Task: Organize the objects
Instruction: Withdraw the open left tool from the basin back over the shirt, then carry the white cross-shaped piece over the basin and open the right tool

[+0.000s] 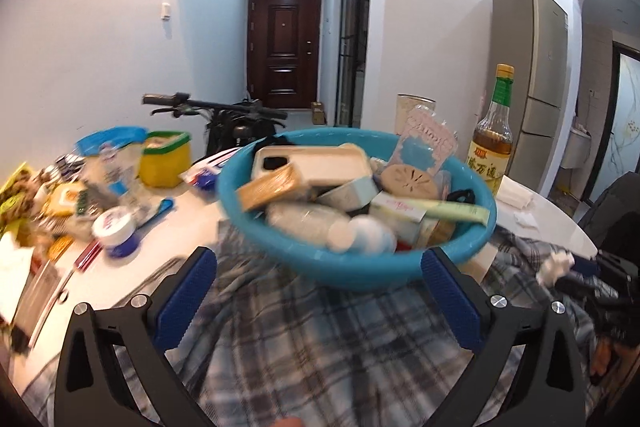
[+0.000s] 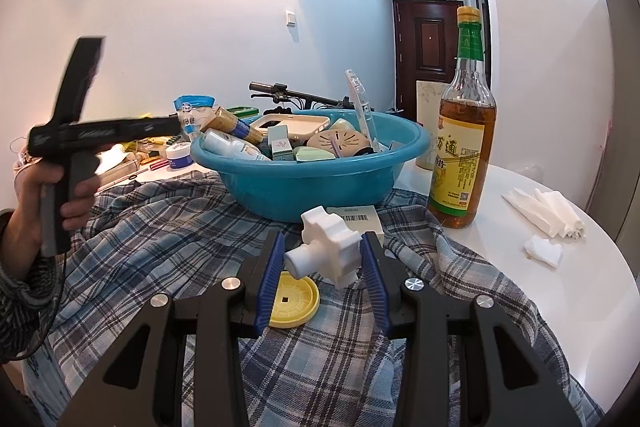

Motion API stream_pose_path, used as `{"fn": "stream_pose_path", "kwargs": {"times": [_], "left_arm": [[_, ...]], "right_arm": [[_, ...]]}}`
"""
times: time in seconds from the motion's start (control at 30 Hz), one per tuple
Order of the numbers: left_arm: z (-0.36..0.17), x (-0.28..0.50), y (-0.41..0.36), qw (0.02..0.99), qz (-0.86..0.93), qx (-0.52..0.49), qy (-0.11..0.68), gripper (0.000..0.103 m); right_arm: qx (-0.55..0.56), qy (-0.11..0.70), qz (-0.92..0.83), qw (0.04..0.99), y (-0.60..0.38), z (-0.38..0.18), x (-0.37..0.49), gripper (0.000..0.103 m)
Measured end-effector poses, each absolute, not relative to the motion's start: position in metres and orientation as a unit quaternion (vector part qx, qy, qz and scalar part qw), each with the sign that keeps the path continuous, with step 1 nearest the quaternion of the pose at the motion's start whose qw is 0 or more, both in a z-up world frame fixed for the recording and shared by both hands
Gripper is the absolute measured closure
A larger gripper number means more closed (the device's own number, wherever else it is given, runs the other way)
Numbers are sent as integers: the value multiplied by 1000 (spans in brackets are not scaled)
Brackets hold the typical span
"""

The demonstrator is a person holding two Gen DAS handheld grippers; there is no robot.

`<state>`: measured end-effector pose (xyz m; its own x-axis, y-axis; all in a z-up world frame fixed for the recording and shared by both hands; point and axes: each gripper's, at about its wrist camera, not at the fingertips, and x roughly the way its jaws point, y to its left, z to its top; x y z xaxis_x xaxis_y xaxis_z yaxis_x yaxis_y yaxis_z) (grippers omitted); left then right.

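one basin (image 2: 308, 183), one bottle (image 2: 462, 131)

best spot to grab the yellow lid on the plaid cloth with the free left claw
Take the yellow lid by its thin rim, across the disc, coming from above. It lies flat on the plaid cloth, so a level approach would probably slide over it. The right claw, shut on the white knob, crowds it.

A knob (image 2: 329, 247) sits between the right gripper's (image 2: 323, 269) pads, a lid (image 2: 294, 301) under it on the cloth (image 2: 160, 251). Ahead stands the basin (image 2: 308, 183) on that cloth; right of it, a bottle (image 2: 464, 147). Tissues (image 2: 548, 213) lie farther right. Left, a hand (image 2: 44, 195) holds the left gripper (image 1: 316, 287).
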<state>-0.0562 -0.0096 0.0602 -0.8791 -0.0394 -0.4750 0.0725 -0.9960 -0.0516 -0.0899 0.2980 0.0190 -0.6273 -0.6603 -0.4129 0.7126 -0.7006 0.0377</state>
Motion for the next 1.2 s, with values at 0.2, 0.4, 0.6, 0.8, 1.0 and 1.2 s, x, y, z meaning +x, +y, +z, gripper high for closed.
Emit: {"fn": "stream_pose_path", "kwargs": {"times": [0.2,0.4,0.6,0.8,1.0,1.2], "left_arm": [[32,-20,-24,48,-966,253,32,0],[16,-14,-27,44,-966,255,24,0],[9,-19,-16,31,-965,262,-5,0],[8,-21,-13,18,-964,264,-6,0],[7,-23,-11,11,-963,269,-11,0],[6,-23,-11,9,-963,270,-11,0]], "right_arm": [[204,70,-900,380,296,19,-89,65],[200,75,-902,376,295,19,-88,65],[199,78,-901,379,295,19,-87,65],[201,75,-899,382,295,19,-88,65],[208,68,-896,387,295,24,-97,65],[186,61,-901,388,291,55,-108,65]]}}
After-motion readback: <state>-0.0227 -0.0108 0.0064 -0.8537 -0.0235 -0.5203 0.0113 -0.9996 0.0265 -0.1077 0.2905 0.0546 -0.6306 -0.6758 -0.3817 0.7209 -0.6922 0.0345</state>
